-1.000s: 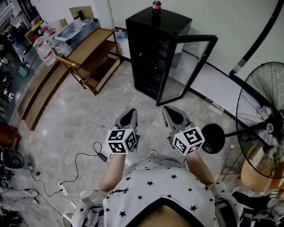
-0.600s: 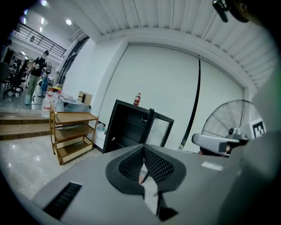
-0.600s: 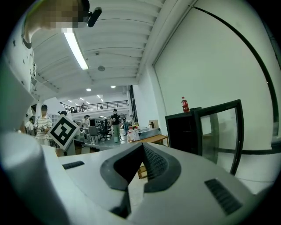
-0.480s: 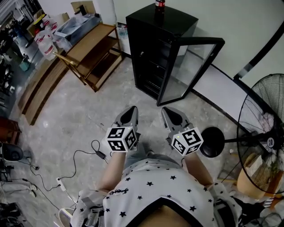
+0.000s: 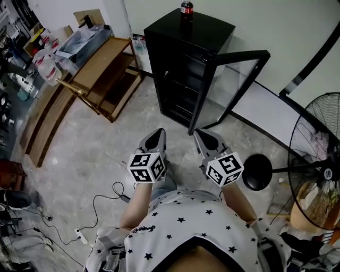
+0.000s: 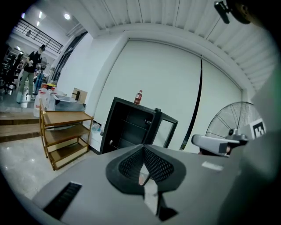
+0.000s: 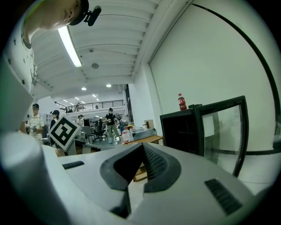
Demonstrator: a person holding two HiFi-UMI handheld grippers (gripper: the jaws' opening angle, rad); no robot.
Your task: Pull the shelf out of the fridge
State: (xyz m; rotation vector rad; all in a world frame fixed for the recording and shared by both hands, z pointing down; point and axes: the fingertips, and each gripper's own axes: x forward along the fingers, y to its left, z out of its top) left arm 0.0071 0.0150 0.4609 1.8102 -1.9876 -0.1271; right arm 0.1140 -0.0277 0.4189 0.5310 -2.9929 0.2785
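A black fridge (image 5: pixel 187 61) stands against the back wall with its glass door (image 5: pixel 234 87) swung open to the right. Dark shelves (image 6: pixel 131 127) show inside it in the left gripper view. A cola bottle (image 5: pixel 186 9) stands on its top. My left gripper (image 5: pixel 154 139) and right gripper (image 5: pixel 204 138) are held side by side in front of the person's body, well short of the fridge. Both are shut with nothing between the jaws. In the right gripper view the fridge (image 7: pixel 182 132) is at the right.
A wooden shelf rack (image 5: pixel 103 69) with a plastic bin stands left of the fridge. A standing fan (image 5: pixel 313 159) with a round base (image 5: pixel 257 171) is at the right. A cable and power strip (image 5: pixel 101 210) lie on the marble floor. People stand far off in the hall (image 7: pixel 109 121).
The head view has shifted slightly, so the fridge sits a little nearer and lower in frame. Both grippers have kept their place and stayed shut.
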